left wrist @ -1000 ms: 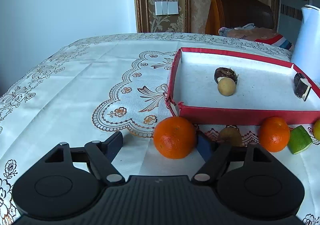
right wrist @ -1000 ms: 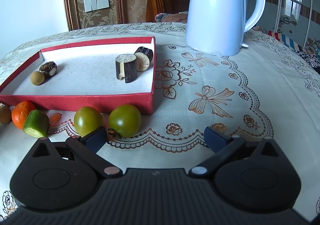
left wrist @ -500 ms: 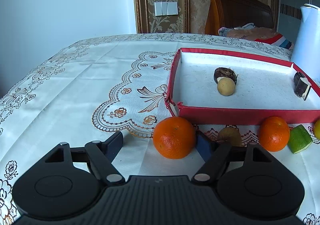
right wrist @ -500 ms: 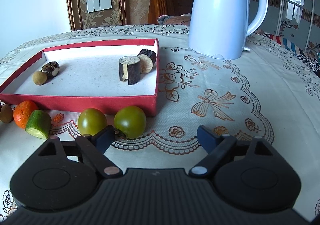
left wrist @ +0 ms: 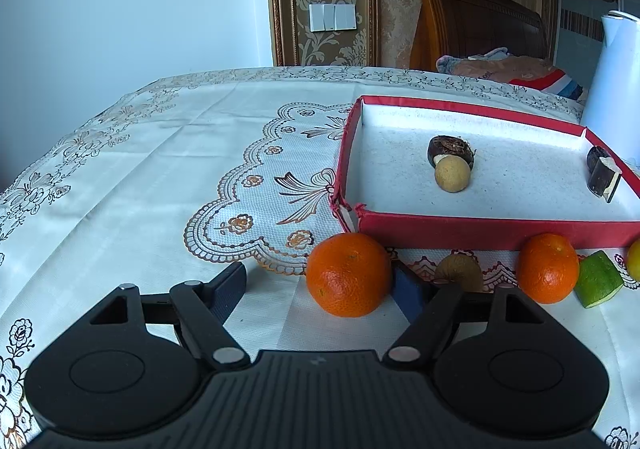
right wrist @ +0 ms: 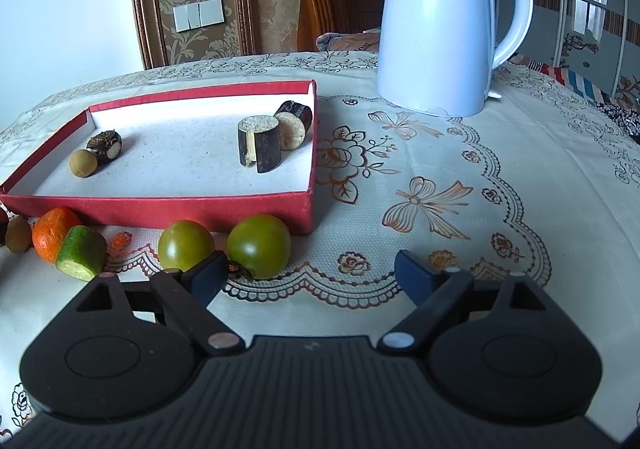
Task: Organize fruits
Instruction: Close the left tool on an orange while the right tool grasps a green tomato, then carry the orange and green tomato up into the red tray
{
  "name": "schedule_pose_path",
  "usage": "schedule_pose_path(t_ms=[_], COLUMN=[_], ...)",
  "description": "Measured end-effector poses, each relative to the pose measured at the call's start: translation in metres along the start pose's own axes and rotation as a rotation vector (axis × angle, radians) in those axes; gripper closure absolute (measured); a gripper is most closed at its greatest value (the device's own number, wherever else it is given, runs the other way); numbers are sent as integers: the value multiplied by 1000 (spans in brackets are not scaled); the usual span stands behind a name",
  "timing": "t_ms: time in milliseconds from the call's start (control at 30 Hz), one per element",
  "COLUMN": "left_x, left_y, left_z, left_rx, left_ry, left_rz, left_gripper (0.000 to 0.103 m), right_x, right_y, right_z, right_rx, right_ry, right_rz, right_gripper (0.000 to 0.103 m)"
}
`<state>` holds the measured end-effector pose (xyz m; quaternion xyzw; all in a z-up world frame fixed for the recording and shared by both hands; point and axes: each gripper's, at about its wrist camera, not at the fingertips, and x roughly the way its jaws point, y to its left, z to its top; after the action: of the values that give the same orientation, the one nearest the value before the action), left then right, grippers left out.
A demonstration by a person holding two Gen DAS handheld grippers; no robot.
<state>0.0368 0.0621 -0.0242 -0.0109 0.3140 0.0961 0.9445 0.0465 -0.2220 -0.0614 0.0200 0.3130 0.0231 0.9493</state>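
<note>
A red tray (left wrist: 492, 234) (right wrist: 168, 205) with a white floor holds a tan ball (left wrist: 452, 174), a dark husk (left wrist: 450, 148) and dark cut pieces (right wrist: 260, 143). In front of it lie a large orange (left wrist: 349, 274), a kiwi (left wrist: 459, 272), a small orange (left wrist: 547, 272), a lime piece (left wrist: 598, 283) and two green tomatoes (right wrist: 186, 245) (right wrist: 259, 245). My left gripper (left wrist: 320, 285) is open, with the large orange between its fingers, close to the right finger. My right gripper (right wrist: 308, 273) is open and empty, its left finger just in front of the tomatoes.
A white kettle (right wrist: 444, 21) stands behind and to the right of the tray. The table has a lace-patterned cloth (left wrist: 168, 169). A wooden chair (left wrist: 472, 25) with clothes on it stands behind the table.
The right gripper has moved a little forward and left toward the green tomatoes. The left gripper has hardly moved around the large orange.
</note>
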Motion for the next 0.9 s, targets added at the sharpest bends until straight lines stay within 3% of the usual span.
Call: schedule_pose_path(t_ms=[200, 367, 433, 500, 600, 667, 900], left_x=[-2, -3, -4, -7, -7, -7, -8], left_y=[-3, -5, -6, -9, -8, -7, -5], left_z=[-1, -1, -1, -2, -2, -2, -2], left_rx=[21, 31, 39, 57, 49, 44, 30], left_ry=[-15, -20, -21, -35, -33, -34, -37], left_rz=[-23, -32, -46, -48, -52, -54, -50], left_gripper=[41, 47, 57, 62, 62, 62, 62], right_x=[-2, -3, -3, -4, -6, -7, -7], right_y=[1, 7, 8, 8, 11, 12, 12], right_z=[0, -1, -1, -1, -1, -2, -2], right_rx=[-6, -46, -52, -52, -68, -76, -77], right_ry=[-7, -14, -14, -20, -26, -33, -38], right_rz=[3, 22, 21, 36, 44, 55, 63], right_gripper=[21, 38, 39, 47, 57, 70, 74])
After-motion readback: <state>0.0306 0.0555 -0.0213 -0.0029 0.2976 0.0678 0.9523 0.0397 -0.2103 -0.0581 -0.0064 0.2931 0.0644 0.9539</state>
